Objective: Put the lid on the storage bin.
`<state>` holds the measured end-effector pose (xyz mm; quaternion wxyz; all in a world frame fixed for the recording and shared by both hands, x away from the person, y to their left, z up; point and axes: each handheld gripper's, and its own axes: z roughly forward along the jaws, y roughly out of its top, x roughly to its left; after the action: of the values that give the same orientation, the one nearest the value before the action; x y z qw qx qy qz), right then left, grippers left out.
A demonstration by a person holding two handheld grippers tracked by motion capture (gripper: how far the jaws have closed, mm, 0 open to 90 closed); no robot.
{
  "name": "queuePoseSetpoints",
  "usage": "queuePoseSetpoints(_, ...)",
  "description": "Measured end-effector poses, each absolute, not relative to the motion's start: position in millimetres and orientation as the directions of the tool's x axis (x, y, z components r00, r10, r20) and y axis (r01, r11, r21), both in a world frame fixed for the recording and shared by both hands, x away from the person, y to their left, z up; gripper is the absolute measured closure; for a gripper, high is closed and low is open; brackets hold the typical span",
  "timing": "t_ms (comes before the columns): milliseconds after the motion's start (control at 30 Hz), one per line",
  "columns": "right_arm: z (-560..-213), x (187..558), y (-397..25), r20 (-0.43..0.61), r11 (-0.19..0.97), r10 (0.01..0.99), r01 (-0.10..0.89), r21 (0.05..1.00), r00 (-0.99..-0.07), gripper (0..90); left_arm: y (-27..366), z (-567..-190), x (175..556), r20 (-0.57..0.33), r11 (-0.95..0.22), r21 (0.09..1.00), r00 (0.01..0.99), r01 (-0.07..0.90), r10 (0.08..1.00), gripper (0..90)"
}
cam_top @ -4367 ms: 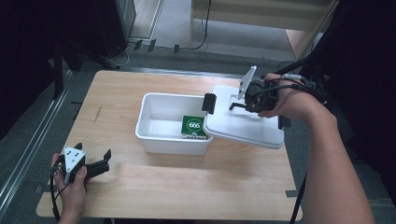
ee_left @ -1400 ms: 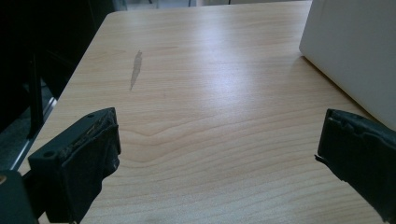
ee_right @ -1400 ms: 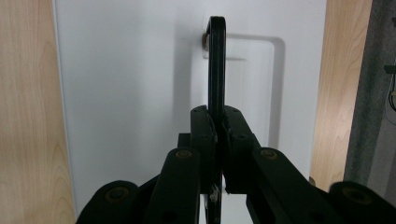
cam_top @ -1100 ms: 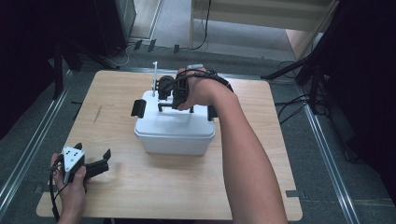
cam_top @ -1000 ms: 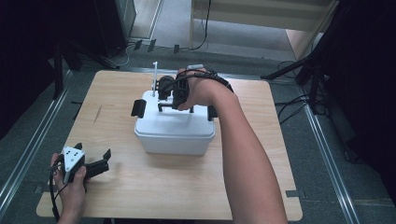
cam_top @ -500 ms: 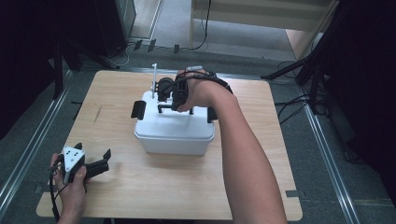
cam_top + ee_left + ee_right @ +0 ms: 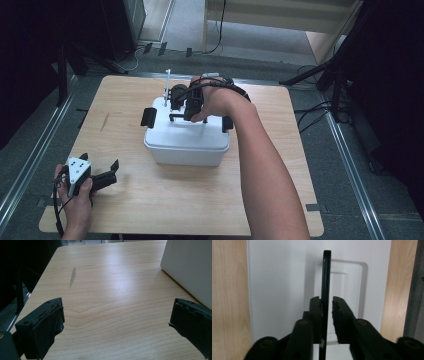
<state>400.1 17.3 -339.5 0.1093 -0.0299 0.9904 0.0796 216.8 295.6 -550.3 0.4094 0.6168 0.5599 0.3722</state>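
Right gripper view, lid handle [image 7: 326, 277] between right claw [image 7: 327, 305] jaws, seemingly just parted; left claw [image 7: 116, 322] wide apart.

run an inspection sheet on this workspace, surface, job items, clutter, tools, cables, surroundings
Surface: light wooden table, a grey smear near its left side.
Job's things: white box with white lid on top; upright black handle on the lid; black latches at both ends.
Clutter: nothing seen.
Tools: right tool straddles the handle, a slight gap on one side; left tool open, low over the table near its front left corner.
Cables: one trails from the left tool; more on the floor.
Surroundings: grey floor, metal rails, dark stands.
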Motion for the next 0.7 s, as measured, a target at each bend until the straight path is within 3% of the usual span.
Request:
queuePoseSetpoints(67,-339,400,17,-0.222,0.984,-0.047,-0.083,0.156,-0.974,71.6,296,-550,217,0.000,-0.037,0.922,0.096,0.386,0.995,0.0)
queuePoseSetpoints(100,-338,399,16,-0.215,0.983,-0.040,-0.077,0.169,-0.976,55.8,296,-550,217,-0.001,-0.036,0.922,0.096,0.385,0.995,0.0)
queuePoseSetpoints(233,-337,394,16,-0.198,0.986,-0.010,-0.043,0.160,-0.980,18.3,296,-550,217,0.002,-0.039,0.921,0.096,0.387,0.995,0.0)
queuePoseSetpoints(333,-337,387,14,-0.162,0.990,-0.004,-0.026,0.136,-0.987,3.0,296,-550,217,0.001,-0.038,0.922,0.096,0.387,0.995,0.0)
queuePoseSetpoints(367,-337,385,13,-0.154,0.992,-0.012,-0.031,0.123,-0.988,0.0,296,-550,217,0.001,-0.038,0.922,0.095,0.386,0.995,0.0)
queuePoseSetpoints(700,-336,379,-7,-0.148,0.992,0.016,-0.003,0.125,-0.989,0.0,296,-550,217,0.011,-0.051,0.917,0.102,0.395,0.995,0.0)
